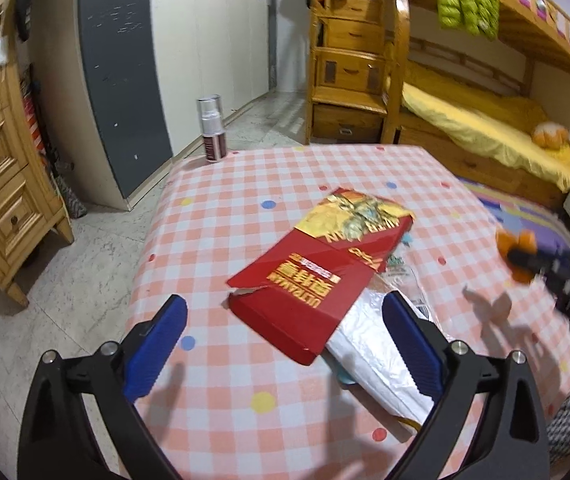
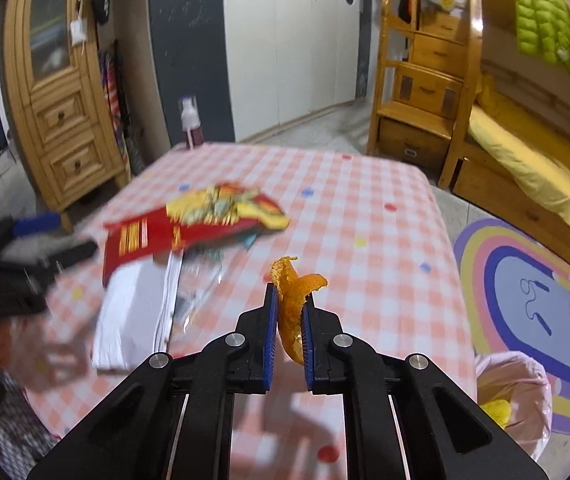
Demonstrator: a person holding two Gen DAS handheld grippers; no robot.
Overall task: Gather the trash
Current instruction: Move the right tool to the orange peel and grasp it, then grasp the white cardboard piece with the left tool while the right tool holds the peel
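Nearest my lens on the left, I see the left tool [image 1: 285, 334] with its 2 blue pads spread wide and nothing gripped. Between the pads and a little ahead lies a red box [image 1: 321, 276], flattened, with its near end torn. It rests partly on a white bag [image 1: 381, 354] that runs under my right pad. Both sit on the counter [image 1: 245, 184], which has a pink checked cloth. At the far left corner of the counter stands a spray bottle [image 1: 213, 128], upright. Toward the right edge of that view I can make out the right tool, blurred, with something orange at its tip.

From the right wrist, the right tool [image 2: 289, 300] is pinching an orange peel [image 2: 293, 300]; the peel stands up past the fingertips, lifted off the cloth. Left of it lie the red box and white bag. Low at the right, beside the counter, I see a bin [image 2: 525, 396] with a pink liner and a yellow scrap inside.
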